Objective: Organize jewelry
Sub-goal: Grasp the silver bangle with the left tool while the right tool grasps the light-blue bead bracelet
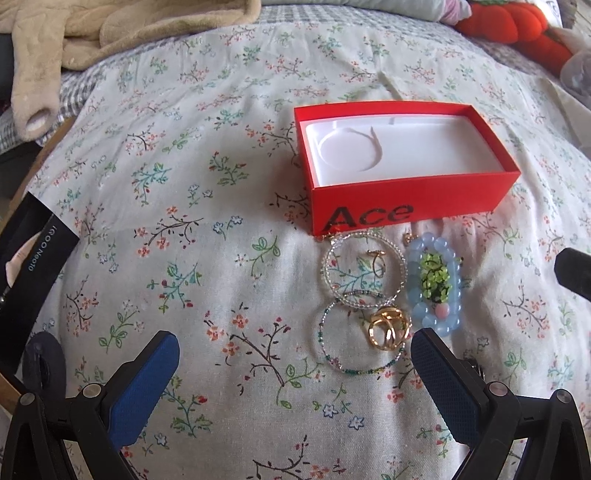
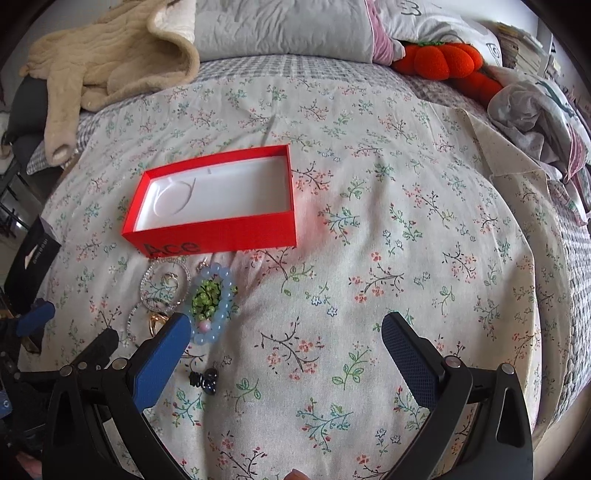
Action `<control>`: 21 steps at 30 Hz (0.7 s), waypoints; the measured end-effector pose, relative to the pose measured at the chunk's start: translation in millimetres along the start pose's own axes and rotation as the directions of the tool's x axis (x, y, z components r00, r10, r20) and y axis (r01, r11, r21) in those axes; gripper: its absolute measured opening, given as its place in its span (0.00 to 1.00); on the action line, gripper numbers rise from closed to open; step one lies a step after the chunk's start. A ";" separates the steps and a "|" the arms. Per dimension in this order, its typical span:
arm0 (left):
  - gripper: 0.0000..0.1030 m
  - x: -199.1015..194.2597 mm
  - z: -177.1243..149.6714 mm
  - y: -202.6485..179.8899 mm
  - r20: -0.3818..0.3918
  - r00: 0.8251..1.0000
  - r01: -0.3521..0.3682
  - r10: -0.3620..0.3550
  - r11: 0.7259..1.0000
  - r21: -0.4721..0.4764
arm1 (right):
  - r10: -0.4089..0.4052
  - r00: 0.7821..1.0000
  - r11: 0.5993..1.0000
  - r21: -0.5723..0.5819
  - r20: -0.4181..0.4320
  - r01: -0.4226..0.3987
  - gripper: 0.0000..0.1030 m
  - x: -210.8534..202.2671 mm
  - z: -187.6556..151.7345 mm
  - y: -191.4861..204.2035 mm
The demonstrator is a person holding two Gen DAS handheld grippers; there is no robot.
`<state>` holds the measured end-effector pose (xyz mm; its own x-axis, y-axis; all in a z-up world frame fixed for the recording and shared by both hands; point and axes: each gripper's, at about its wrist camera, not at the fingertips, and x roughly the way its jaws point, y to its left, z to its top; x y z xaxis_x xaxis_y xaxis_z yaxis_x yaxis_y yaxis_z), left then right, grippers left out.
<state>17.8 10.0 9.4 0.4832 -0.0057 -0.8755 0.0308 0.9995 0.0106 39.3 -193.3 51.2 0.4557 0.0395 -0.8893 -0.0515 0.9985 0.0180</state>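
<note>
You are working over a bed spread with a pale floral quilt (image 2: 369, 229), printed all over with small sprigs in pink, green and blue. Beneath it a grey-and-white checked sheet (image 2: 295, 68) shows along the far edge and down the right side. At the head you see a rumpled grey-white pillow (image 2: 280, 29) with a pink edge. A cream fleece garment (image 2: 107, 62) lies heaped at the far left, one sleeve hanging over the bed's edge. An orange pumpkin-shaped plush (image 2: 439, 61) sits at the far right, beside crumpled pale bedding (image 2: 535, 107). Soft daylight falls evenly across the fabric.
</note>
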 end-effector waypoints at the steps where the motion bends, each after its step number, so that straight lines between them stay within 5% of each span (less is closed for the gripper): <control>1: 1.00 1.2 4.9 2.9 -0.011 1.000 0.010 -0.010 1.000 -0.007 | 0.013 1.000 1.000 0.003 -0.008 -0.013 1.00 -0.2 5.0 -0.7; 7: 1.00 10.5 30.5 14.9 -0.051 0.997 0.057 -0.059 0.998 -0.034 | 0.086 0.993 0.996 -0.011 -0.084 -0.087 1.00 9.8 27.3 2.5; 10: 0.95 24.9 40.6 18.5 -0.082 0.991 0.104 -0.107 0.994 -0.033 | 0.196 0.963 0.981 0.021 -0.184 -0.195 0.98 33.9 30.5 4.1; 13: 0.81 40.5 42.8 26.6 -0.094 0.980 0.171 -0.177 0.983 -0.072 | 0.301 0.926 0.953 0.102 -0.227 -0.285 0.84 58.9 29.0 -1.5; 15: 0.58 53.6 43.2 34.8 -0.098 0.969 0.216 -0.229 0.968 -0.126 | 0.338 0.910 0.939 0.151 -0.239 -0.309 0.63 73.6 27.7 -6.9; 17: 0.47 62.9 46.3 38.5 -0.109 0.956 0.252 -0.270 0.955 -0.158 | 0.367 0.895 0.926 0.196 -0.256 -0.323 0.47 83.9 30.4 -12.0; 21: 0.46 72.0 50.7 37.3 -0.112 0.943 0.293 -0.314 0.941 -0.171 | 0.400 0.889 0.911 0.200 -0.223 -0.360 0.40 83.8 43.7 -16.5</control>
<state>98.2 45.3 -28.7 0.3476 -0.3158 -0.8829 0.0210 0.9440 -0.3294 117.2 -204.8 -3.7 0.1859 0.4260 -0.8854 -0.0329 0.9033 0.4278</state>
